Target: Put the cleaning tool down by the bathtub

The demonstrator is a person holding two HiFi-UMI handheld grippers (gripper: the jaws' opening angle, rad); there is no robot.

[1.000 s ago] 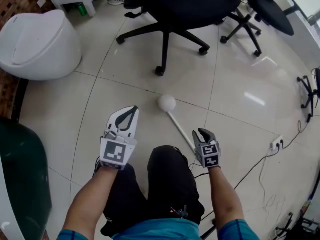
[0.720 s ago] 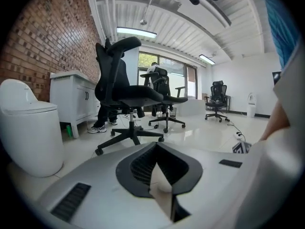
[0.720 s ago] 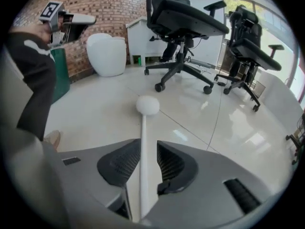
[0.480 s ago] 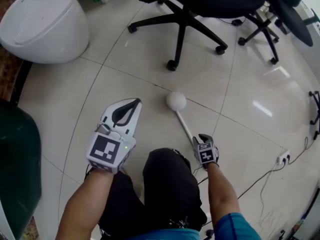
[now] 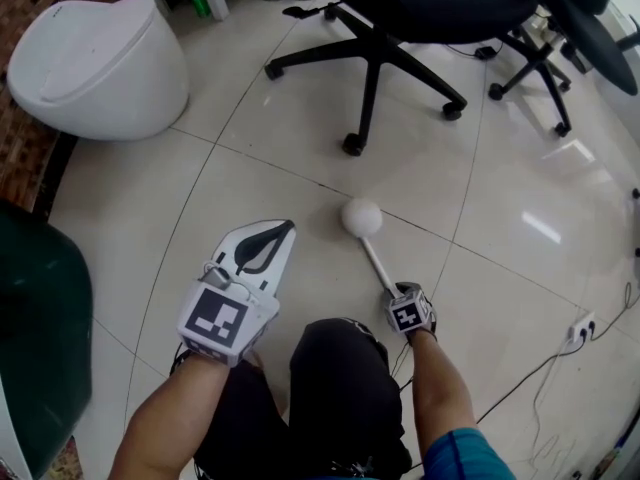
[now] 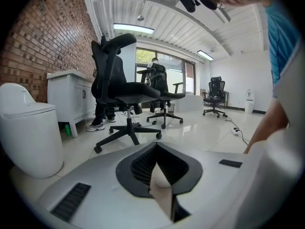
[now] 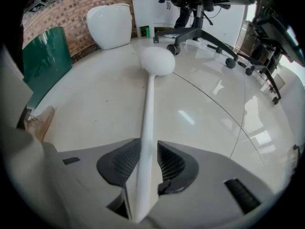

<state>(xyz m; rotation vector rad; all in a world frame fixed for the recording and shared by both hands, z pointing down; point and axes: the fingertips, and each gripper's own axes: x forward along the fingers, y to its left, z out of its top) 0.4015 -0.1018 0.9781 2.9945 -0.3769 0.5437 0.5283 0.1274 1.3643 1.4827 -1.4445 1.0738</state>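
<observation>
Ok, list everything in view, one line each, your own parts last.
cleaning tool: one, white, round head on the floor, handle between the right gripper's jaws
toilet: one, white, upper left in the head view
dark green tub: one, left edge of the head view
office chairs: at least three, black, beyond the tool
cabinet: one, white, against the brick wall, past the toilet
small green container: one, at the cabinet's foot
power strip: one, white, with cables, on the floor at right
left gripper: white and black, jaws together, empty
right gripper: same colours, pointing down; jaws have just been opening and stand apart round the handle, not pressing it
forearms: two, bare
legs: black trousers
</observation>
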